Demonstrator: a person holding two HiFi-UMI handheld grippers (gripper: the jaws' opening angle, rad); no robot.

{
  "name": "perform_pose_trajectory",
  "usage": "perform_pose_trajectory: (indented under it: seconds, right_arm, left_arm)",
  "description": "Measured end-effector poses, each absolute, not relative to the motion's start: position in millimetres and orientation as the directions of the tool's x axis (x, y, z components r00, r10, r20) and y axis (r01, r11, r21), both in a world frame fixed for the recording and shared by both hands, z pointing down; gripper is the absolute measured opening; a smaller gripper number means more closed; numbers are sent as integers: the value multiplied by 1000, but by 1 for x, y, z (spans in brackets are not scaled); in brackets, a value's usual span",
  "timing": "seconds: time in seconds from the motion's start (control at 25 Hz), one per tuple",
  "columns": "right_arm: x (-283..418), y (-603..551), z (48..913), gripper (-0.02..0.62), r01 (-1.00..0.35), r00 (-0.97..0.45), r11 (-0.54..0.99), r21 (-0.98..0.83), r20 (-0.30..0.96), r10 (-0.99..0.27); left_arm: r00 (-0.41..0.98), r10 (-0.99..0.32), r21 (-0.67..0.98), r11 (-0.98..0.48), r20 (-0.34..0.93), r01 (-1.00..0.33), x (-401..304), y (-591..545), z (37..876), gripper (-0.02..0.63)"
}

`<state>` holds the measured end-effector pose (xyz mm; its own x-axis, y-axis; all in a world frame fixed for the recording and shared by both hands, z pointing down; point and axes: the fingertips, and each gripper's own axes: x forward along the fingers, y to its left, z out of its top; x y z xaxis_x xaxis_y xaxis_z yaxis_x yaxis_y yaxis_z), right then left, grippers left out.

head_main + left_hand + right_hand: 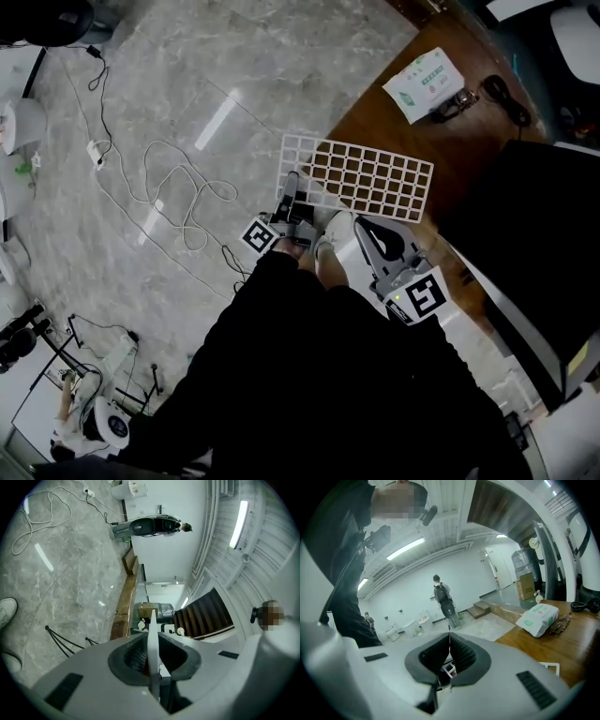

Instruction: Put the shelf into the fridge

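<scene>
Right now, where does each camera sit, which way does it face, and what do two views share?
Head view: on the person's head, looking steeply down onto the shelf, floor and table; a black sleeve, the left gripper and the right gripper show.
Left gripper view: on the left gripper, rolled sideways, looking out over the floor; its jaws clamp the shelf's edge.
Right gripper view: on the right gripper, looking over the table towards a far wall; its jaws are shut.
Shared: head and right gripper views both show the white packet on the table.
</scene>
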<state>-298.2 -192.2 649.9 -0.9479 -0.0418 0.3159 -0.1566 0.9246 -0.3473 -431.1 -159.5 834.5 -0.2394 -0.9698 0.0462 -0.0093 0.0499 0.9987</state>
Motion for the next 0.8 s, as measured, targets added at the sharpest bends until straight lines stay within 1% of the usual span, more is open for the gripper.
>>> perform_pose_trajectory:
  seconds: [0.04,0.08,0.36,0.56,0.68,0.8]
  right_arm:
    - [-298,-193,650,6,-162,-947,924,-347,317,-47]
    - [-297,-194,650,6,-166,-947,923,-347,317,-51]
    - [-288,-190,647,6,-181,-942,920,-347,331,-60]
    - [-274,-195,648,6,-223,-938,899,-377,334,-92]
    - [-257,-203,646,6,-288,-938,843,-455,312,-152]
    - [-244,-207,643,8,-355,-928,771,-529,301,-221]
  left_arm:
    - [-239,-970,999,47,44,-8,-432,-161,834,48]
    - [-239,-970,999,43,41,-3,-432,-161,834,37]
    - [-248,-968,998,-39,-23,57,-430,-157,811,34]
    - [-290,-954,989,-105,-71,101,-431,-149,786,41]
    - [-316,-945,987,-122,-85,100,-432,-137,771,43]
    - [-364,-925,981,-159,-108,112,-449,-120,749,43]
